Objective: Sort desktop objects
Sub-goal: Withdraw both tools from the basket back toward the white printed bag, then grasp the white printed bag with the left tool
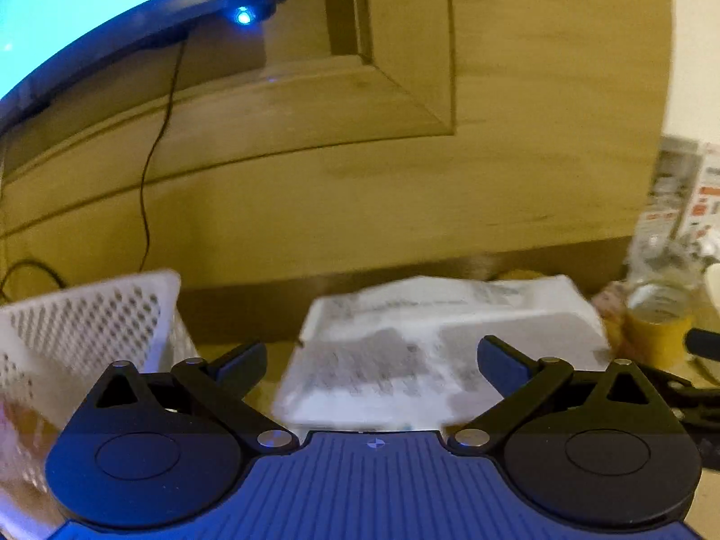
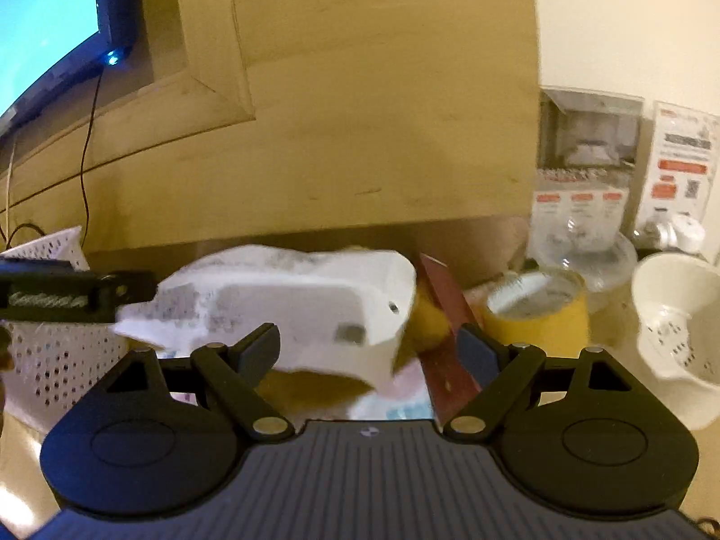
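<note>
A white printed packet or paper point(image 1: 432, 346) lies on the desk in front of my left gripper point(image 1: 371, 360), which is open and empty, its jaws spread wide just short of it. The same white packet point(image 2: 288, 306) shows in the right wrist view, ahead of my right gripper point(image 2: 366, 351), which is also open and empty. A dark red flat piece point(image 2: 445, 319) leans beside its right finger. A yellow tape roll point(image 2: 540, 310) stands right of it; it also shows in the left wrist view point(image 1: 659, 328). Both views are blurred.
A white perforated basket point(image 1: 90, 319) stands at the left, also in the right wrist view point(image 2: 49, 351). A white strainer cup point(image 2: 679, 328), clear lidded container point(image 2: 594, 252) and leaflets point(image 2: 679, 166) stand at the right. A lit monitor point(image 1: 90, 4) and wooden wall panel point(image 1: 405, 180) lie behind.
</note>
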A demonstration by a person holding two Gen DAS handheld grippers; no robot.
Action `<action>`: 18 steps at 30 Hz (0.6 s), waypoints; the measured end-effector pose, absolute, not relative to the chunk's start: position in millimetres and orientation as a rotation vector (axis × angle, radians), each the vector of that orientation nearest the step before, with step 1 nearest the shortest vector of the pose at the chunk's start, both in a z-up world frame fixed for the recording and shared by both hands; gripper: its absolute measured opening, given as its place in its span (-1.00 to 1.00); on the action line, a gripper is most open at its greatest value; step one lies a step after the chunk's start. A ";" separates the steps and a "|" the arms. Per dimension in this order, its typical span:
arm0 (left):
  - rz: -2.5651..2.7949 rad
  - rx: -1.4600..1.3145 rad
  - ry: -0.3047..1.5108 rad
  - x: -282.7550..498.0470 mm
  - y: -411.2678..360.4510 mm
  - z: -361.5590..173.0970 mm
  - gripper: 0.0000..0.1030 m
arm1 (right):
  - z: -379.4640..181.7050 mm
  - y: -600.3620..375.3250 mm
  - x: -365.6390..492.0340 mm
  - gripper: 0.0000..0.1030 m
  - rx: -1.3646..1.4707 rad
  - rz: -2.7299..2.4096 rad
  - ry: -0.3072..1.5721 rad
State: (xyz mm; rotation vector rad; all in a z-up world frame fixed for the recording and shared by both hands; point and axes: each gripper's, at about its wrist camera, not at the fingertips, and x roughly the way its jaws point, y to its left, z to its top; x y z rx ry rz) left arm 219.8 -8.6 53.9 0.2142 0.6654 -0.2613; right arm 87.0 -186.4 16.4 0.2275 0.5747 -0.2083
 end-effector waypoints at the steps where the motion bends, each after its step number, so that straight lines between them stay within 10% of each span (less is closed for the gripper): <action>1: -0.245 0.233 0.675 230.1 -11.0 52.0 1.00 | 16.2 -185.8 93.0 0.71 0.222 -0.212 0.575; 18: -0.241 0.169 0.846 289.1 1.3 3.5 0.98 | -10.7 -188.9 148.5 0.71 0.255 -0.227 0.643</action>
